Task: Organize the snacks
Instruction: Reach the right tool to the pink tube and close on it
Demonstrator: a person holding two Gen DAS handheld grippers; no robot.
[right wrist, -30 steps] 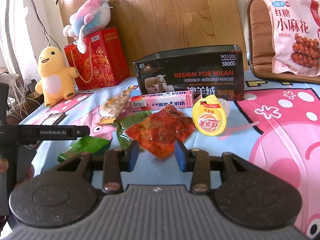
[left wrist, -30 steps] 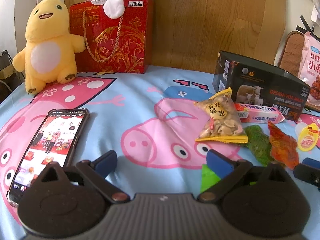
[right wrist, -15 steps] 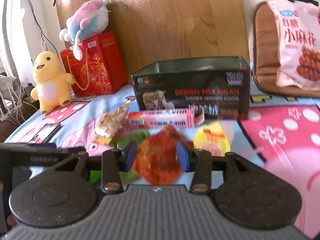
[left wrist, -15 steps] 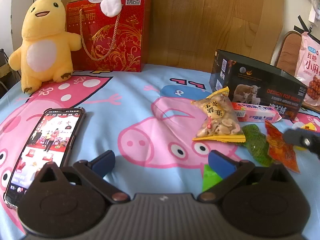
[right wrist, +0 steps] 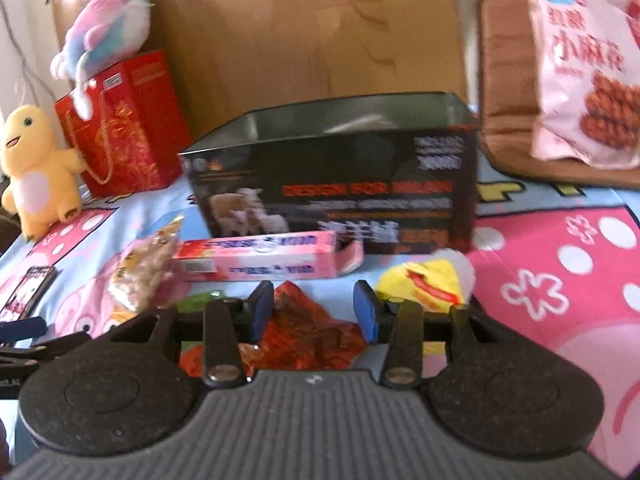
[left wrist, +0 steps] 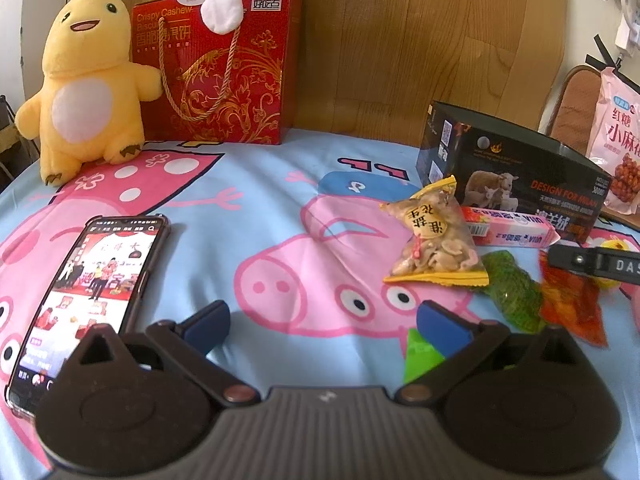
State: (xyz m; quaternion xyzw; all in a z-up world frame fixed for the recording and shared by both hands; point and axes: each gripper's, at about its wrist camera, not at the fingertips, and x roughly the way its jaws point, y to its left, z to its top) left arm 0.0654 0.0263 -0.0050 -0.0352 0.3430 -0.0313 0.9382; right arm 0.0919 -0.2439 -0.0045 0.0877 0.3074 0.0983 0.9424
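Observation:
Snacks lie on the cartoon-pig bedsheet in front of an open-topped black box (right wrist: pixel 332 184). Among them are a red spicy packet (right wrist: pixel 316 340), a yellow jelly cup (right wrist: pixel 428 288), a long pink box (right wrist: pixel 260 260) and a bag of nuts (left wrist: pixel 432 244). A dark green packet (left wrist: pixel 512 292) and a bright green one (left wrist: pixel 420 352) lie nearby. My right gripper (right wrist: pixel 313 310) hovers partly open over the red packet, its pads apart from it. Part of that gripper (left wrist: pixel 592 264) shows in the left wrist view. My left gripper (left wrist: pixel 320 318) is wide open over bare sheet, left of the snacks.
A phone (left wrist: pixel 88 288) with its screen lit lies at the left. A yellow plush (left wrist: pixel 84 92) and a red gift box (left wrist: pixel 224 68) stand at the back against a wooden board. A big pink snack bag (right wrist: pixel 580 60) leans on a brown cushion (right wrist: pixel 508 92) at the right.
My right gripper has moved forward over the red packet toward the black box, and reaches further into the left wrist view. The left gripper has stayed put.

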